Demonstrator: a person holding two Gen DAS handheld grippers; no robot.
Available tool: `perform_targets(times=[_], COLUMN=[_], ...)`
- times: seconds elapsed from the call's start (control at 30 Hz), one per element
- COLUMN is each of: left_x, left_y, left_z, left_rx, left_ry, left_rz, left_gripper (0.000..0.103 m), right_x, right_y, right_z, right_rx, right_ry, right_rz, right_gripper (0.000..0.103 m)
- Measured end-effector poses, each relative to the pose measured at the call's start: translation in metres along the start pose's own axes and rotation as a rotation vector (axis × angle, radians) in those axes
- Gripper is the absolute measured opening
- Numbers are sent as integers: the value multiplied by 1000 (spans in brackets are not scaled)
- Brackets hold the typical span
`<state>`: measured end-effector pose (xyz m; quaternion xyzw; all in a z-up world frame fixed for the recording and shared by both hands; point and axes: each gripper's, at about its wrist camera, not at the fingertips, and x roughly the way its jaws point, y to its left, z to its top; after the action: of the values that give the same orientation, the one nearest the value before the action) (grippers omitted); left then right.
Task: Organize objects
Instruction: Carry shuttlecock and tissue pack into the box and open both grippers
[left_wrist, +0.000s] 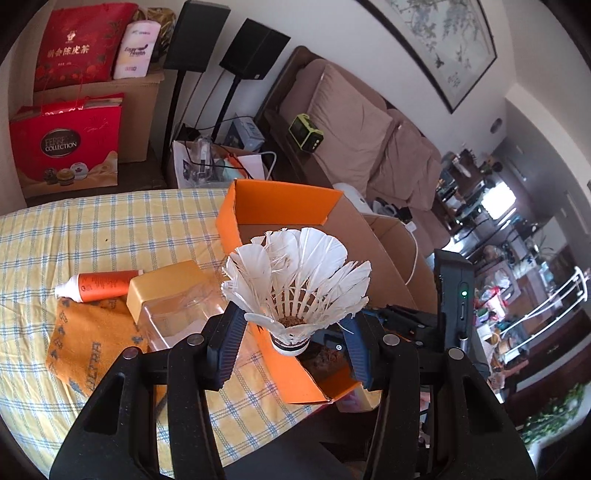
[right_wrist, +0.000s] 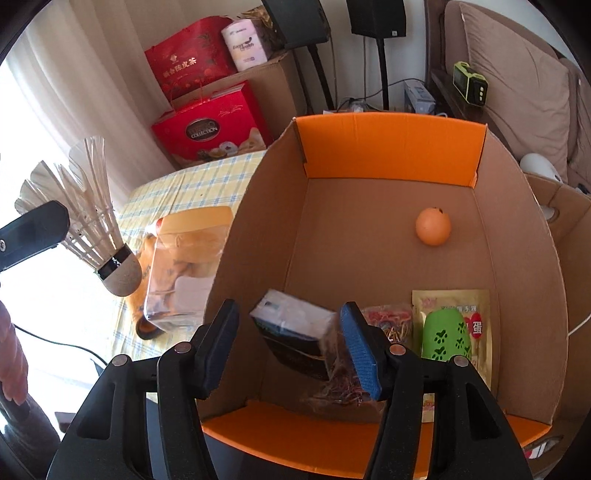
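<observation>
Here, the left gripper has its jaws clamped on a white feather shuttlecock, cork toward the camera, above the near edge of the orange-lined cardboard box. The right gripper stands over the box with jaws parted; a tissue packet sits blurred between them, clear of the left pad. Farther in lie a green case and an orange ball. Left, on the checked surface, lies a clear jar.
</observation>
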<state>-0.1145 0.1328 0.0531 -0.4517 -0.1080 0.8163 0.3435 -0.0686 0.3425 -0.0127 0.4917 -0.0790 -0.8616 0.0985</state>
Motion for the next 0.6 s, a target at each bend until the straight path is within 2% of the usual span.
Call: perform_targets(times=[0.27, 0.4, 0.6], left_x=[21, 37, 69], left_y=[-24, -33, -42], left_z=[-2, -4, 1], left_rx=[30, 39, 48], left_ry=[45, 86, 136], left_rz=[-19, -35, -21], left_gripper=[46, 46, 46], right_x=[-35, -57, -73], right_y=[-16, -27, -44], right_z=[3, 5, -1], right_rx=[48, 73, 113], right_ry=[-113, -173, -205], right_rz=[-25, -54, -83], right_gripper=[64, 69, 69])
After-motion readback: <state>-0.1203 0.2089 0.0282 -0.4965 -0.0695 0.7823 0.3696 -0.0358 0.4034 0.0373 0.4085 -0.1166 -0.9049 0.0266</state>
